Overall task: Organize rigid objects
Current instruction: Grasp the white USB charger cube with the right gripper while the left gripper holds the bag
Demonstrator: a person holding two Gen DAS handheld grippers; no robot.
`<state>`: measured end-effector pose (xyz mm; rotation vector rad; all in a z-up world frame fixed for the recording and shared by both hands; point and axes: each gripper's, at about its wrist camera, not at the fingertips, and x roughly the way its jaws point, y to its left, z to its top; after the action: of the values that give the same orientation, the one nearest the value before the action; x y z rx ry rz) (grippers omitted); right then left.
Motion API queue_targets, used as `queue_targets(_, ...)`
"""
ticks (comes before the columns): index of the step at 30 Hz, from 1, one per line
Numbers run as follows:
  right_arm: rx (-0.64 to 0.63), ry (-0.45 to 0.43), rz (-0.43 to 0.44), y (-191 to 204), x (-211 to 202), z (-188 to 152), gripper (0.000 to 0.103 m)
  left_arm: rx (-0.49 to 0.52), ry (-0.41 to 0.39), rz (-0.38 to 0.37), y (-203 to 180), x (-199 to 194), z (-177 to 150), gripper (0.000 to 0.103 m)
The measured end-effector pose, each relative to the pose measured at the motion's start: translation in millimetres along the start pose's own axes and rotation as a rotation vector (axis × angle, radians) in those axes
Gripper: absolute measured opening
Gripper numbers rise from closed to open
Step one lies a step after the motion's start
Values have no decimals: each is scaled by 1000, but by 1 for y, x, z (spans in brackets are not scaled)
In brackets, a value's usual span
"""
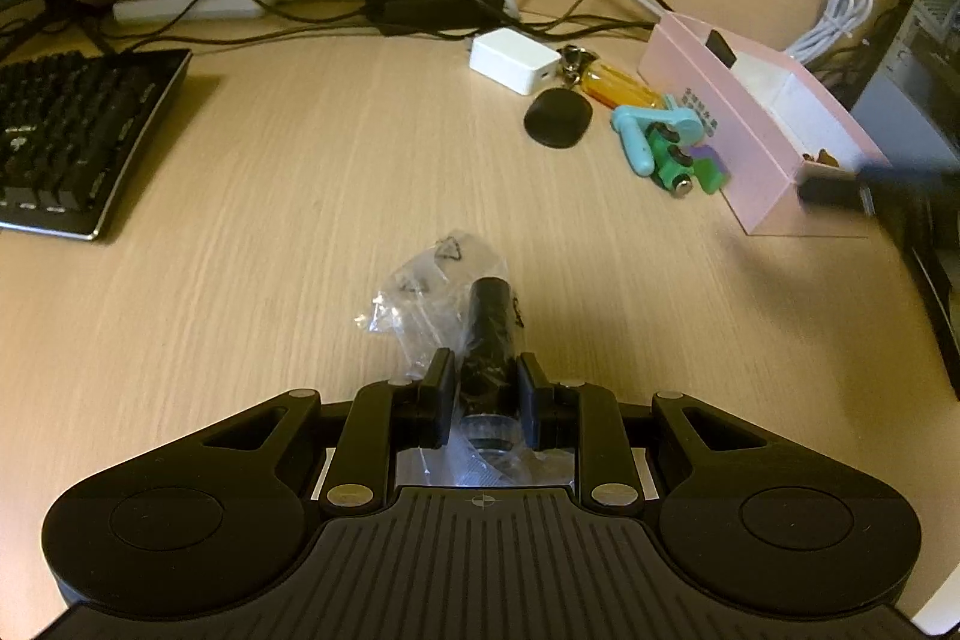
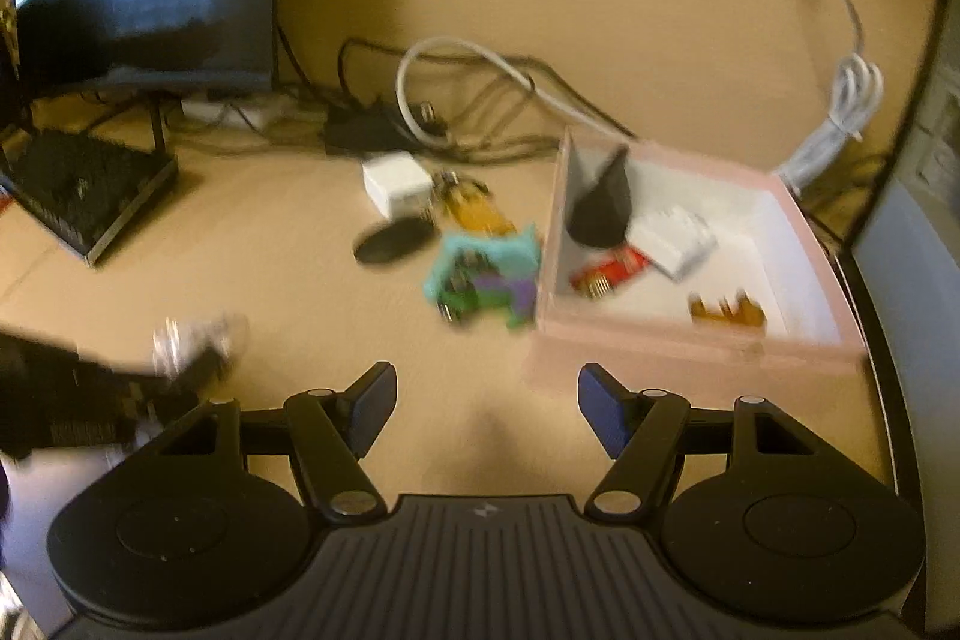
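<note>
Left tongs (image 1: 485, 388), lower centre, are clenched on a black cylinder in a clear bag (image 1: 489, 334); right tongs (image 2: 486, 409) stand released above the desk (image 2: 420, 328)

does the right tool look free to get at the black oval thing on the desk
Probably yes. The right tool is open and empty, and the black oval thing lies on bare desk ahead and to its left, nothing over it. The white charger sits close behind it.
</note>
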<state>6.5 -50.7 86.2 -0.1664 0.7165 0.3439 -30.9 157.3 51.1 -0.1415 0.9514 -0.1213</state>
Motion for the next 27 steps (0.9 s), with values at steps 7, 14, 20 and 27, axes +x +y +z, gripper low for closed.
queue_targets(7, 10, 10, 42, 3, 41, 74, 56, -55, -22, -17, 13, -4, -4, 25)
queue_targets(14, 89, 123, 14, 2, 154, 141, 47, -127, -52, -59, 34, -7, -11, 24)
queue_targets(20, 69, 214, -65, -1, 229, 145, 33, -168, -66, -85, 42, -9, -15, 24)
queue_targets(27, 43, 277, 79, 7, 186, 100, 10, -201, -62, -115, 50, -8, -14, 24)
